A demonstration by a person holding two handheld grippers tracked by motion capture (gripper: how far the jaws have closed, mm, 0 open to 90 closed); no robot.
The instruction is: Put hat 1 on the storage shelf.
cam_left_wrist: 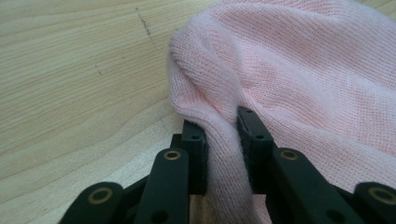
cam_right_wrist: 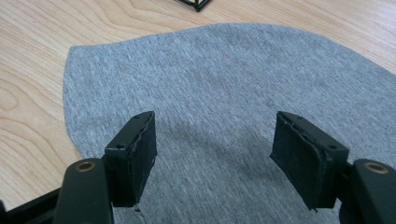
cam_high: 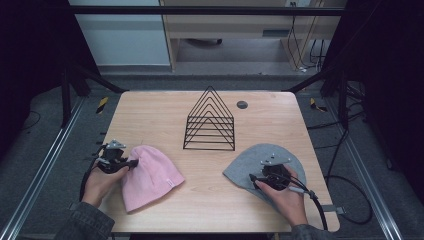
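The left gripper (cam_high: 131, 163) is pinching the pink hat (cam_high: 150, 176) at its rounded edge. In the left gripper view a raised fold of the pink knit (cam_left_wrist: 224, 140) is sitting squeezed between the two black jaws, which are standing close together on it. The rest of the hat is lying flat on the wooden table (cam_high: 210, 195), toward the near left corner, with a small white label showing at its cuff. The left hand (cam_high: 100, 182) is wrapping around the gripper body from below.

The right gripper (cam_high: 254, 178) is hovering over the grey hat (cam_high: 245, 167), which is spread flat on the near right part of the table. In the right gripper view its jaws are standing wide apart — the grey cloth (cam_right_wrist: 224, 93) is lying smooth beneath and between them, and the pads are not pressing on it. Whether the tips are brushing the fabric is hard to tell from here. The right hand (cam_high: 282, 195) is gripping the tool, with a cable trailing off toward the table's edge.

Behind both hats — near the middle of the table — a black wire rack (cam_high: 210, 122) is standing upright, well apart from either gripper.
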